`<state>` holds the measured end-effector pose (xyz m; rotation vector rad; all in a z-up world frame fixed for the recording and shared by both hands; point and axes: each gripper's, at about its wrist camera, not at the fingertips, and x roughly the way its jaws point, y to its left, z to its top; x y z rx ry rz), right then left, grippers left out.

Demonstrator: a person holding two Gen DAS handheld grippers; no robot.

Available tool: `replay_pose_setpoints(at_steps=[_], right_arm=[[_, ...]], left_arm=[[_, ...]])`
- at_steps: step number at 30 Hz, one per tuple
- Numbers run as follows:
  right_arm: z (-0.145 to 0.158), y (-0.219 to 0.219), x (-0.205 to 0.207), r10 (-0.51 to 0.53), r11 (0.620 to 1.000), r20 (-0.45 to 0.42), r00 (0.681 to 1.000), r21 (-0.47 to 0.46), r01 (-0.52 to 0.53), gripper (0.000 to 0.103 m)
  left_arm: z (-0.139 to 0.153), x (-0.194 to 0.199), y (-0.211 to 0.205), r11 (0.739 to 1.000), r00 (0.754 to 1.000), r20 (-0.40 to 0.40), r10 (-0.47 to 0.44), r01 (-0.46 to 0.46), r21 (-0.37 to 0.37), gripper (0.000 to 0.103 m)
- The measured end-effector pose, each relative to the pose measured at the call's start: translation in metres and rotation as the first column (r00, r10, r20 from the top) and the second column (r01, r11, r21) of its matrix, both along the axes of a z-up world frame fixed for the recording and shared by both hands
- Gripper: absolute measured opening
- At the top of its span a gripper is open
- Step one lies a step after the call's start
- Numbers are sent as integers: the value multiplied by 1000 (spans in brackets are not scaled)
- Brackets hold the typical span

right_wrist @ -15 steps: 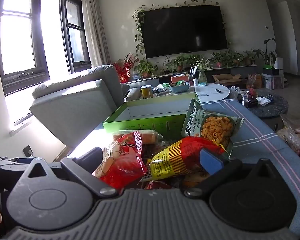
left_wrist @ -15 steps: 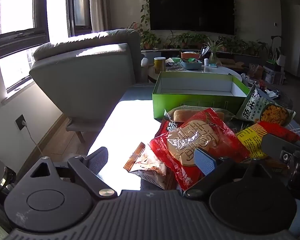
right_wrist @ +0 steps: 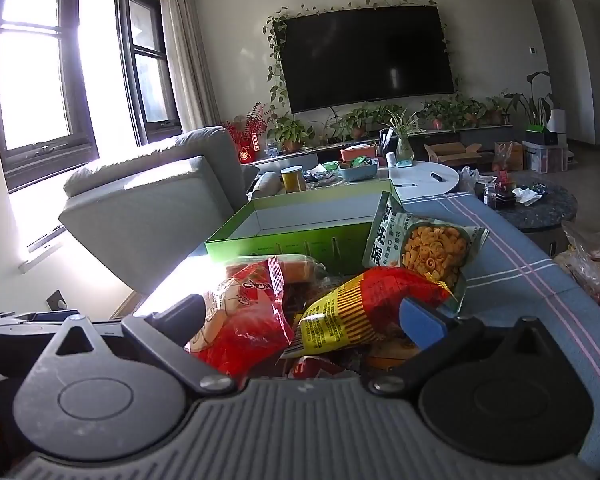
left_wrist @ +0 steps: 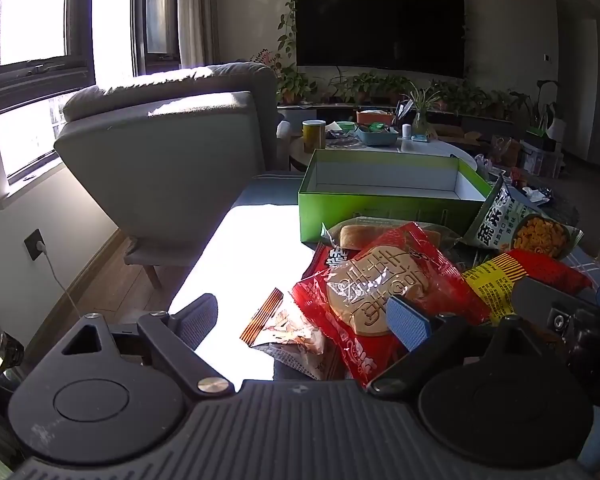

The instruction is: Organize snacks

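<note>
- The left gripper (left_wrist: 304, 322) hangs spread wide over the near left edge of the heap, gripping nothing. Its right finger sits over the glossy red crinkled packet with a round biscuit printed on it (left_wrist: 384, 292). A slanted closing would likely slide off that slick film or pinch two wrappers at once.
- A small striped foil wrapper (left_wrist: 288, 326) lies near the bright sunlit table edge. I judge that a careless nudge could push it off to the left.
- The right gripper (right_wrist: 300, 316) is likewise wide apart and empty, with its fingers on either side of a red and yellow striped snack bag (right_wrist: 364, 312). The loose pile beneath may shift if that bag is pulled.
- The open green cardboard box with a white inside (right_wrist: 288, 240) stands farther back and shows nothing inside. Its near wall must be cleared on the way in.
- A green puffed-snack bag with orange curls pictured (right_wrist: 424, 248) leans against the box's right corner. It partly blocks that side and could topple.
</note>
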<state>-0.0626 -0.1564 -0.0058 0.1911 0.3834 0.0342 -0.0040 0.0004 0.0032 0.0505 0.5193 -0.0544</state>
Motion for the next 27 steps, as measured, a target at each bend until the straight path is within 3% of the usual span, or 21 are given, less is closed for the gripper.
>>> replay_pose_setpoints(at_steps=[27], right_arm=[[2,-9,-5,-37,999,25,999,21,36,95]], left_arm=[[-1,-2,2,1000,1000,-4,7,-7,-22,91]])
